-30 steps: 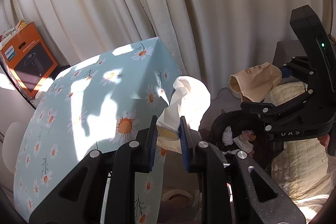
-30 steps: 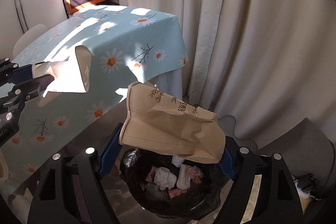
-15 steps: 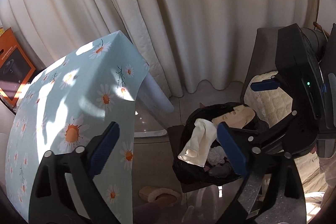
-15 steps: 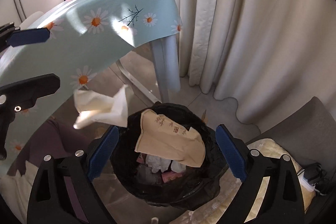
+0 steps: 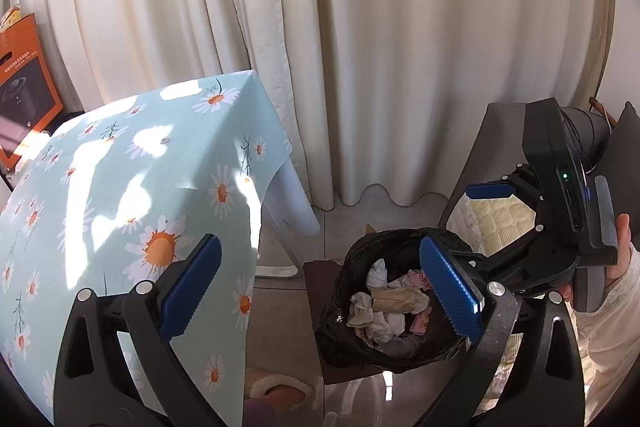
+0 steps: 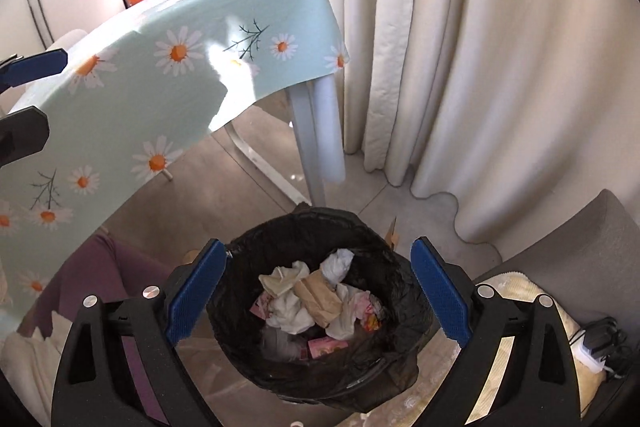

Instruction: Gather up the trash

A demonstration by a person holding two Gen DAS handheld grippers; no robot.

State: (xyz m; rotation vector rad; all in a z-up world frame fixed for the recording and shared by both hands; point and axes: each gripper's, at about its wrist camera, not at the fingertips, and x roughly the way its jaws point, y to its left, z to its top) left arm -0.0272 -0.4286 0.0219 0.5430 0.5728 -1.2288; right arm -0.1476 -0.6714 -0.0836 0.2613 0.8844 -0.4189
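A bin lined with a black bag (image 6: 360, 227) stands on the floor below both grippers, also seen in the left wrist view as the bin (image 5: 356, 251). Crumpled trash lies inside it: a brown paper bag (image 6: 318, 297) and a cream tissue (image 6: 282, 279) on top of white and pink scraps. The left wrist view shows the same brown paper bag (image 5: 394, 297) and cream tissue (image 5: 362, 309). My right gripper (image 6: 319, 244) hangs open straight above the bin, with nothing between its blue pads. My left gripper (image 5: 319, 242) is open and empty too, above the bin's left side.
A table under a light-blue daisy cloth (image 5: 120, 187) stands left of the bin, its white leg (image 6: 316, 147) close behind it. Cream curtains (image 5: 360, 47) hang at the back. A grey seat with a cream cushion (image 5: 500, 223) is right of the bin. A slipper (image 5: 276, 391) lies on the floor.
Both grippers opened. The cream tissue left my left gripper and the brown paper bag left my right gripper; both fell into the bin and now lie on the trash.
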